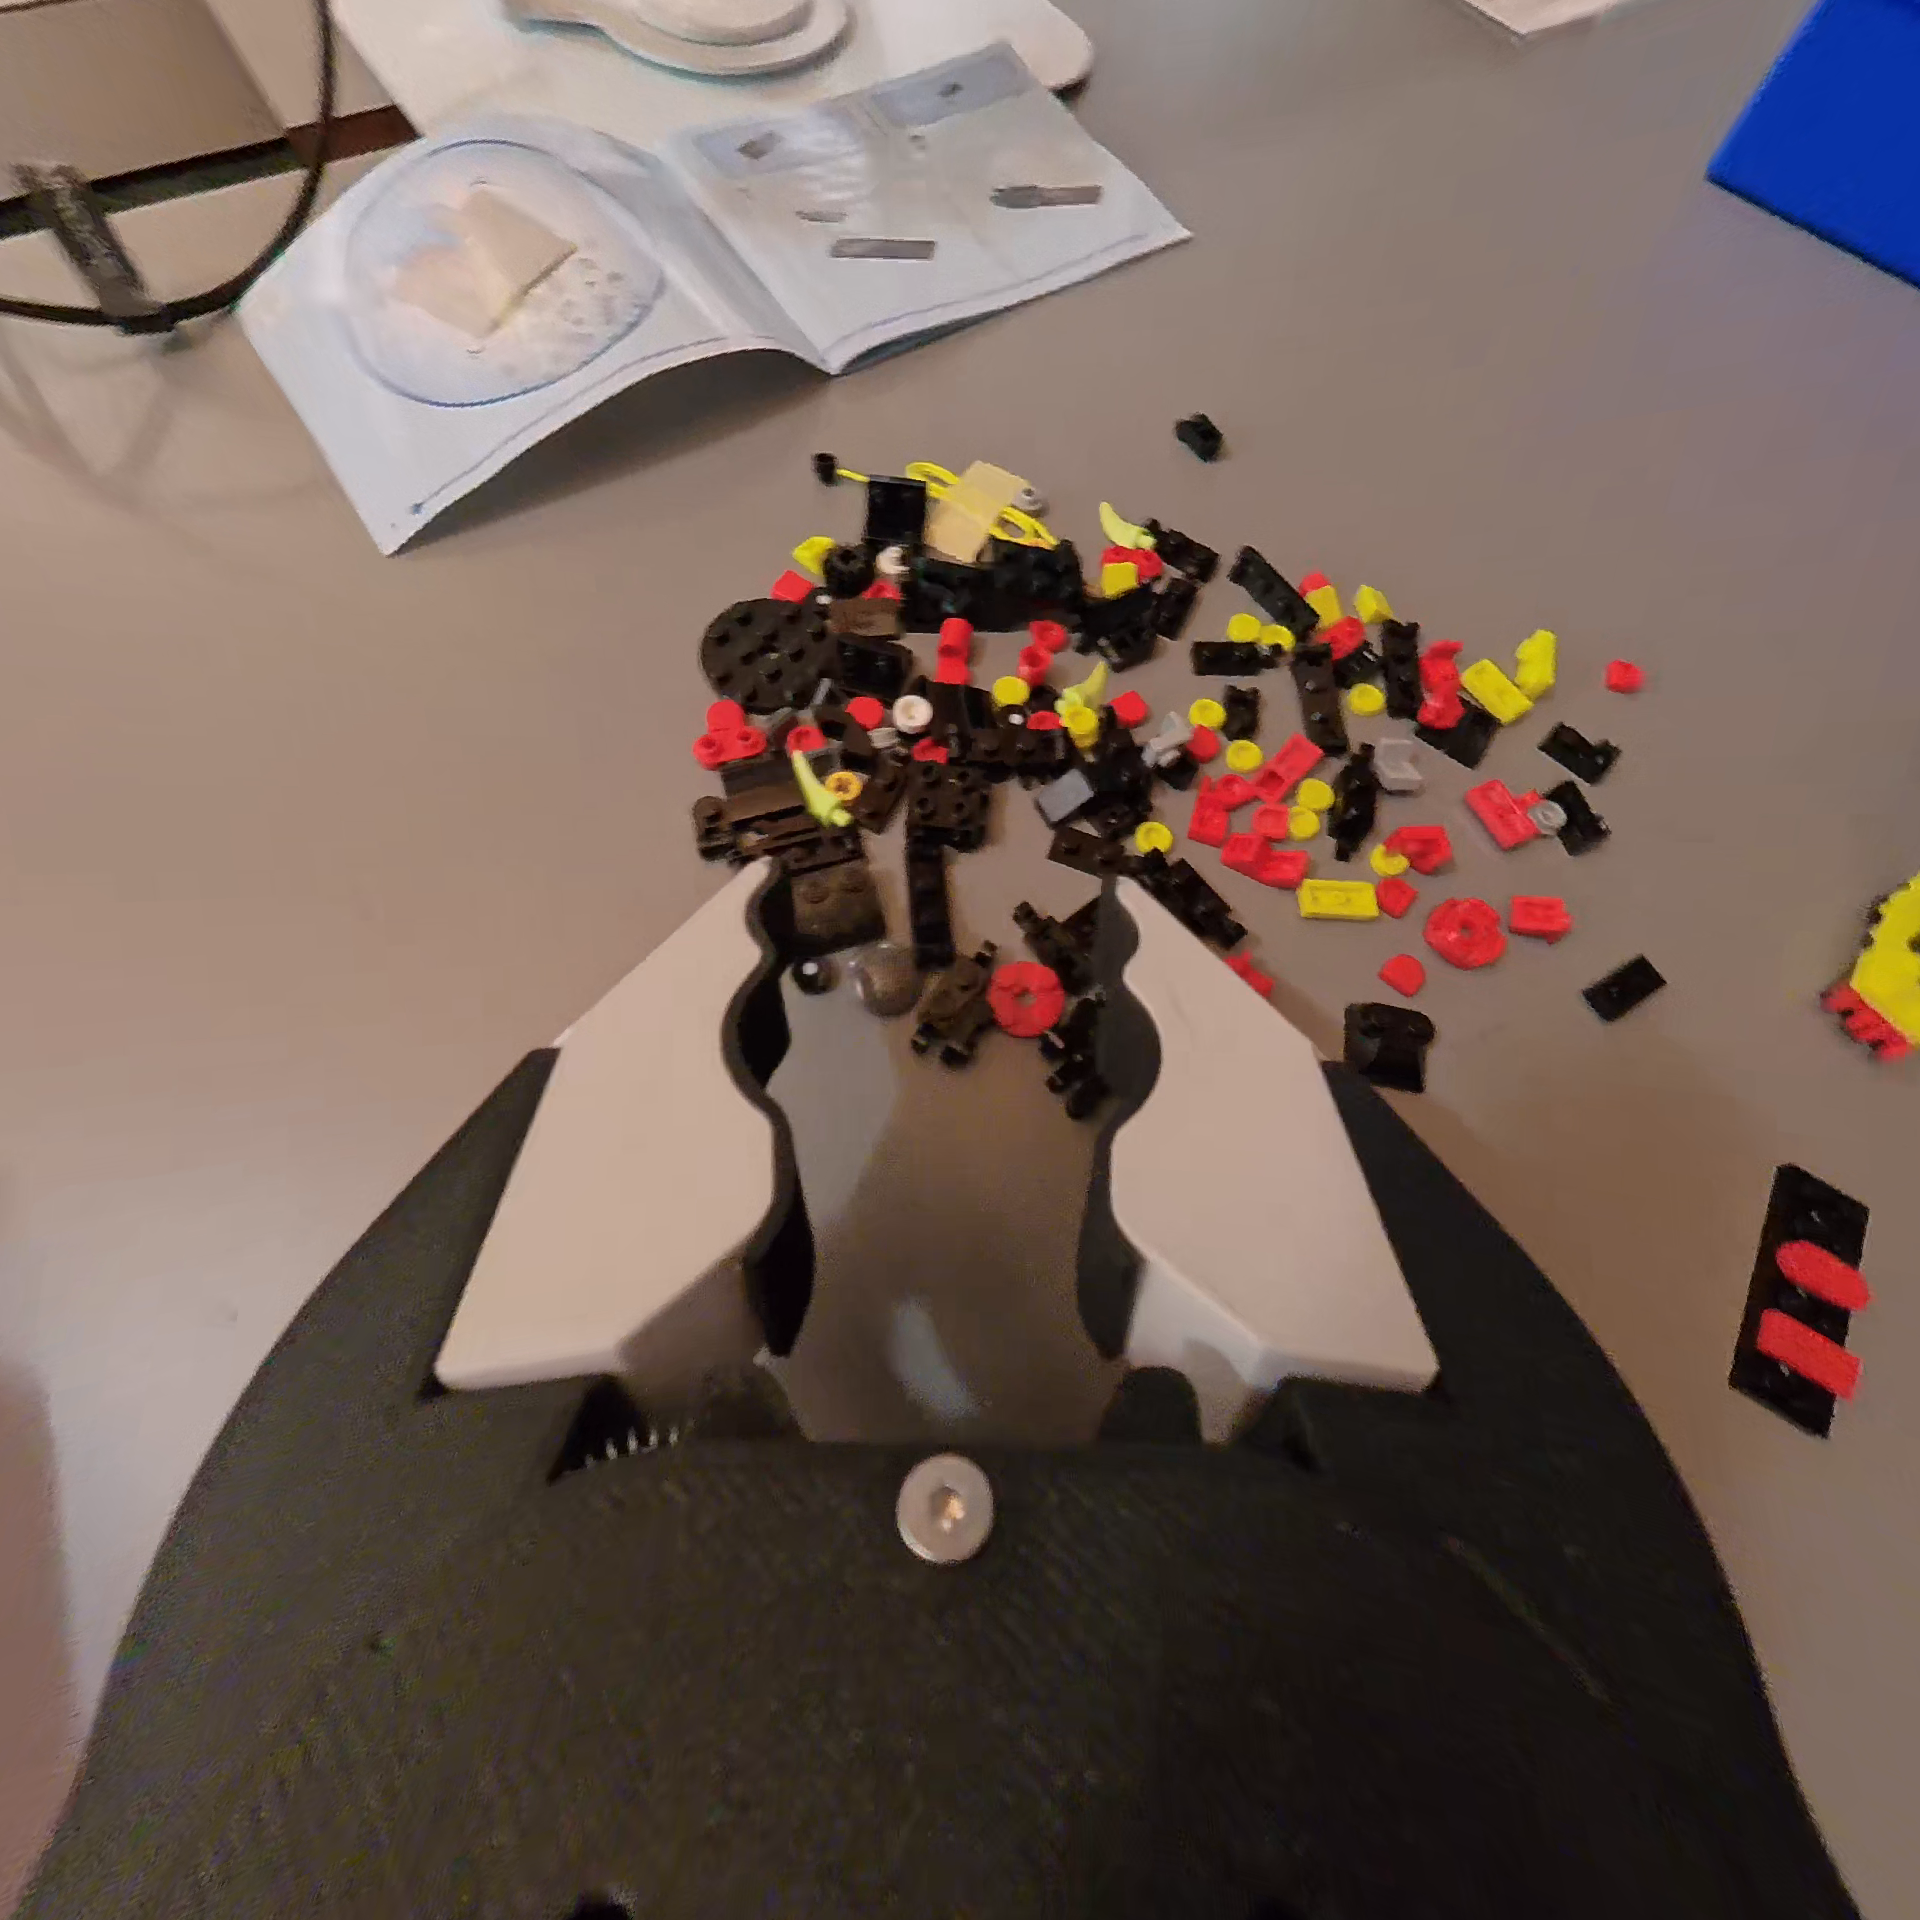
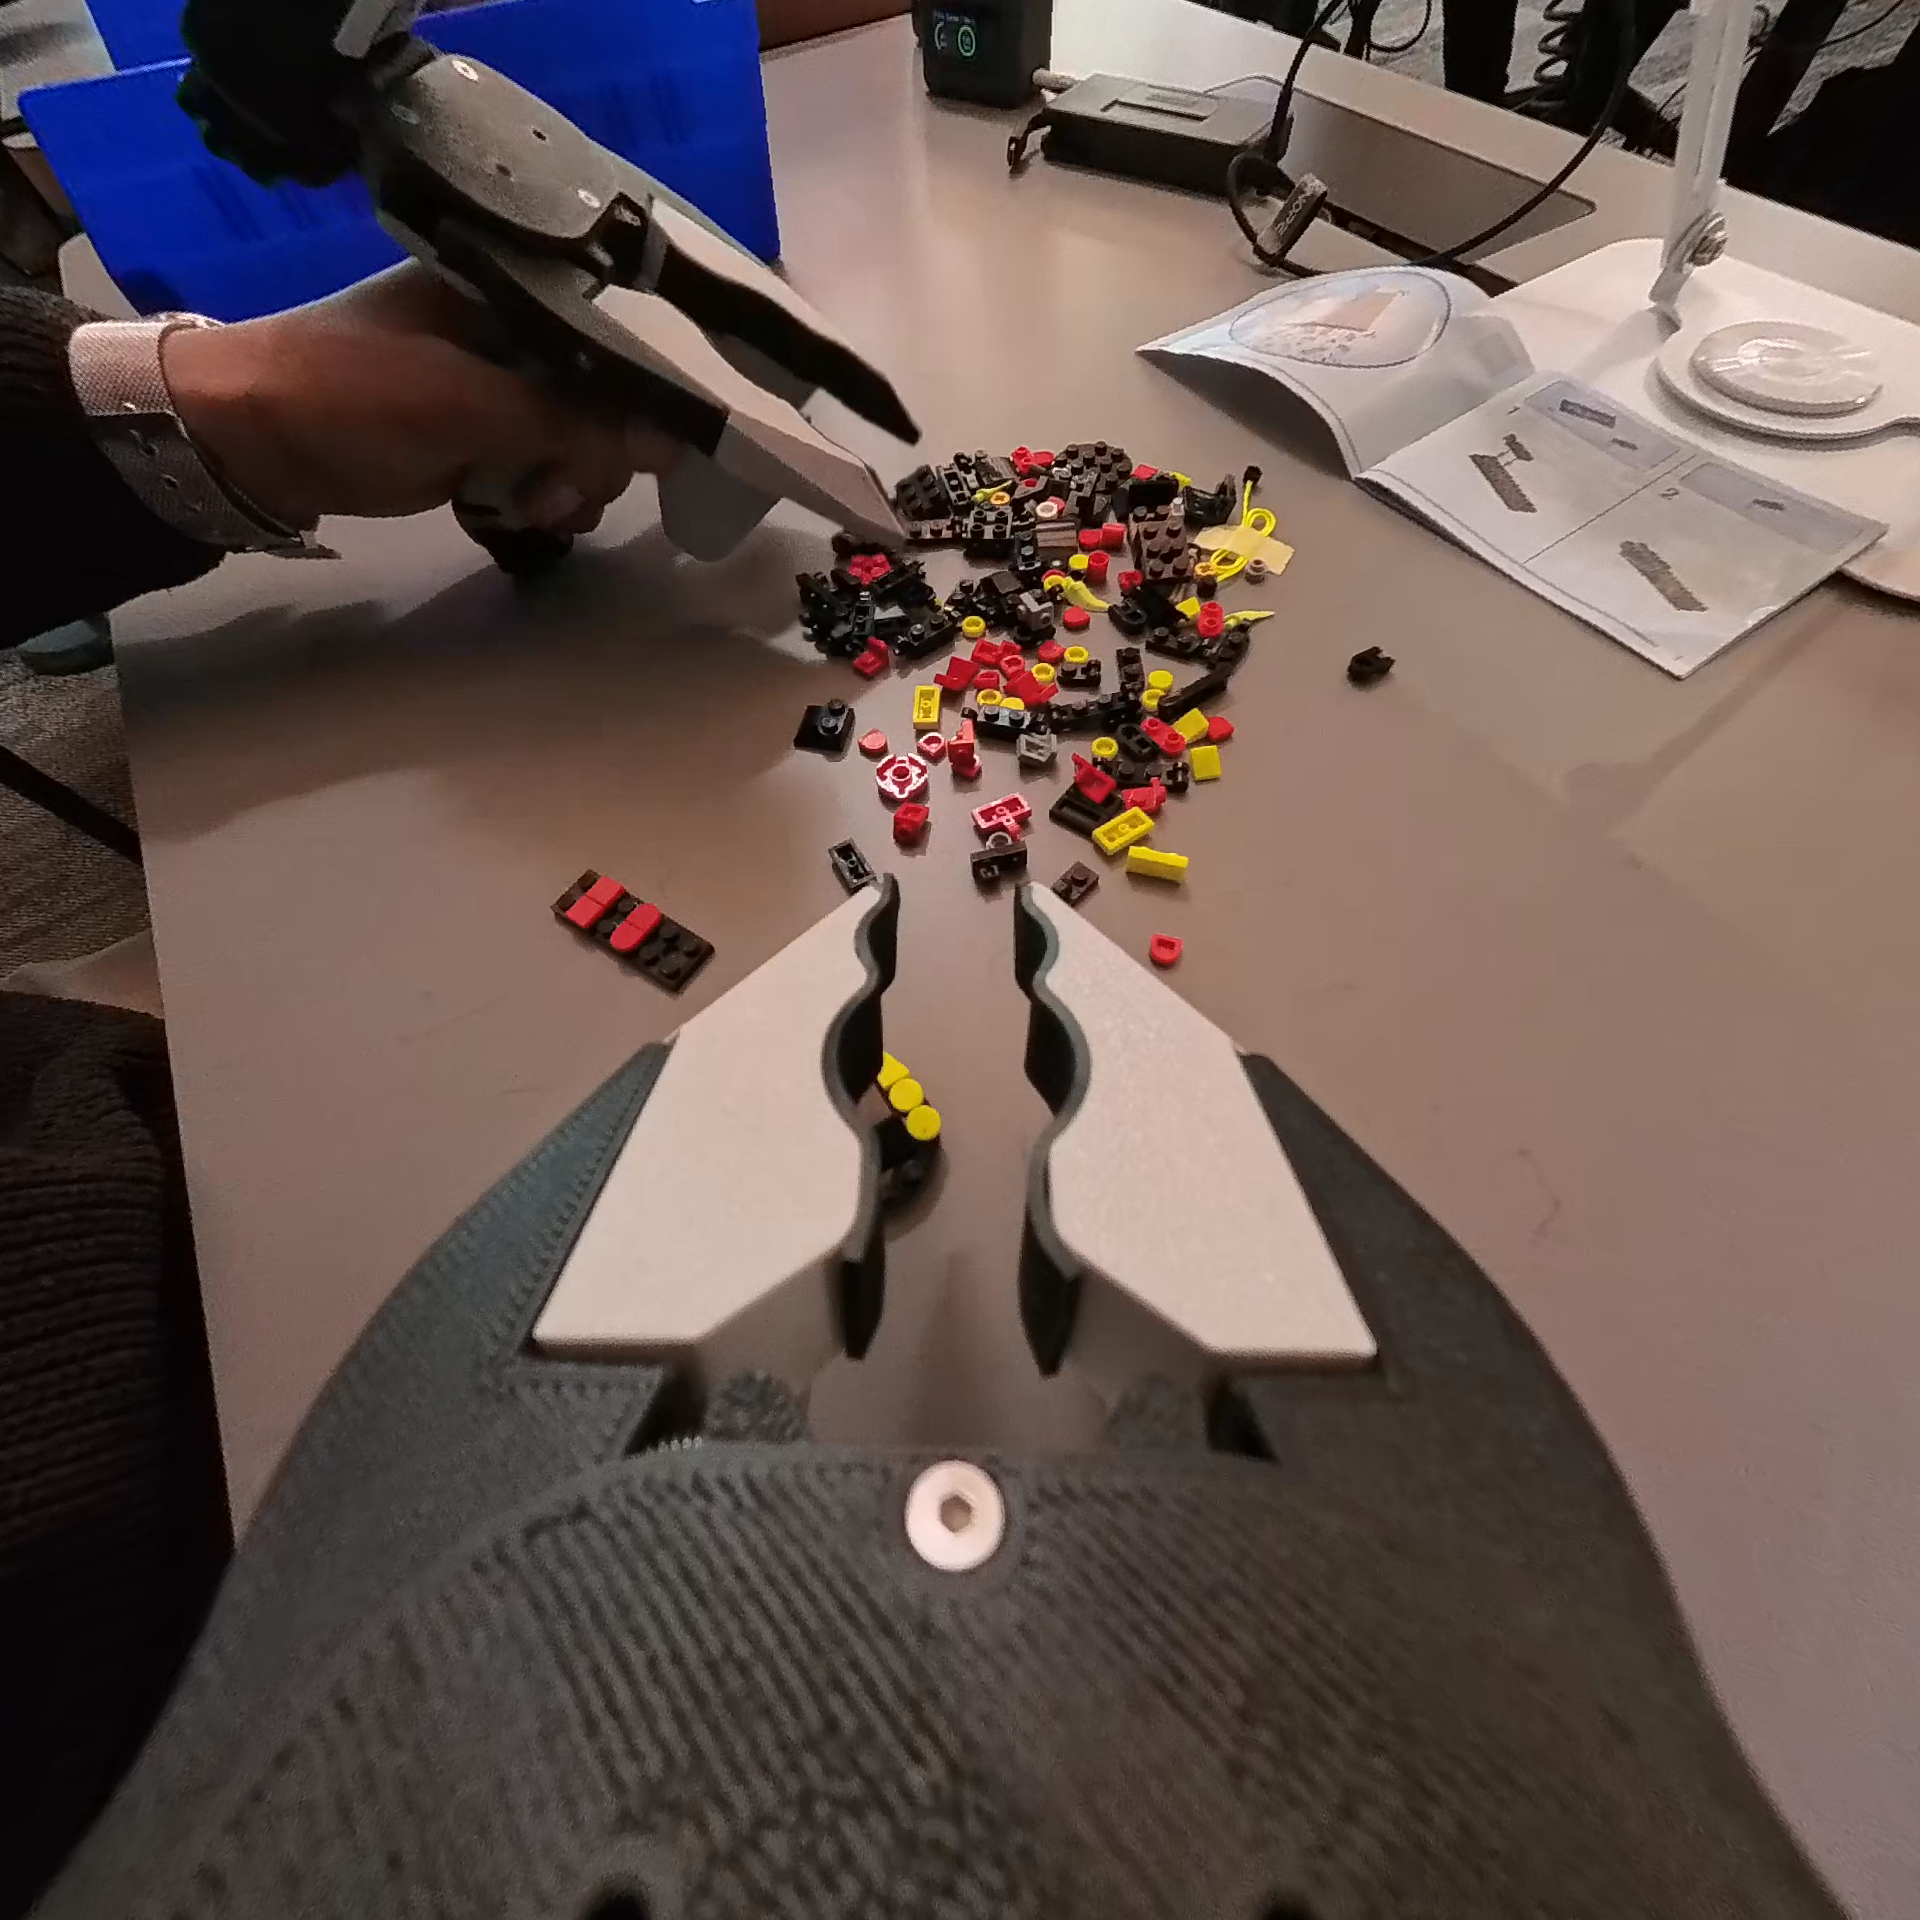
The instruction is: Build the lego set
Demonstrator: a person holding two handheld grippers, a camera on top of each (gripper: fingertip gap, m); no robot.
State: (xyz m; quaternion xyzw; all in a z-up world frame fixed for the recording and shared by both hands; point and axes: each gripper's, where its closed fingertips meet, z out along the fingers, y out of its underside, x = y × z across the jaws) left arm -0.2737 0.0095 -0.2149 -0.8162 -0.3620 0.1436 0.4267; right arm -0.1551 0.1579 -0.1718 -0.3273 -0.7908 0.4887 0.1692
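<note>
A pile of loose black, red and yellow lego pieces [image 1: 1122, 727] lies mid-table and also shows in the right wrist view [image 2: 1060, 644]. My left gripper [image 1: 935, 904] is open and empty, its tips over the pile's near edge; in the right wrist view it [image 2: 899, 478] reaches in from the left, held by a hand. My right gripper [image 2: 956, 899] is open, short of the pile. A small yellow-studded build [image 2: 909, 1101] lies on the table beside its left finger, partly hidden; I cannot tell if they touch. A black plate with two red tiles [image 2: 632, 928] lies to the left, and shows in the left wrist view [image 1: 1803, 1299].
An open instruction booklet [image 1: 707, 260] lies beyond the pile, also in the right wrist view [image 2: 1507, 447]. A blue bin [image 2: 260, 208] stands at the far left. A white lamp base [image 2: 1787, 384] and a black device with cables [image 2: 1143, 114] are at the back.
</note>
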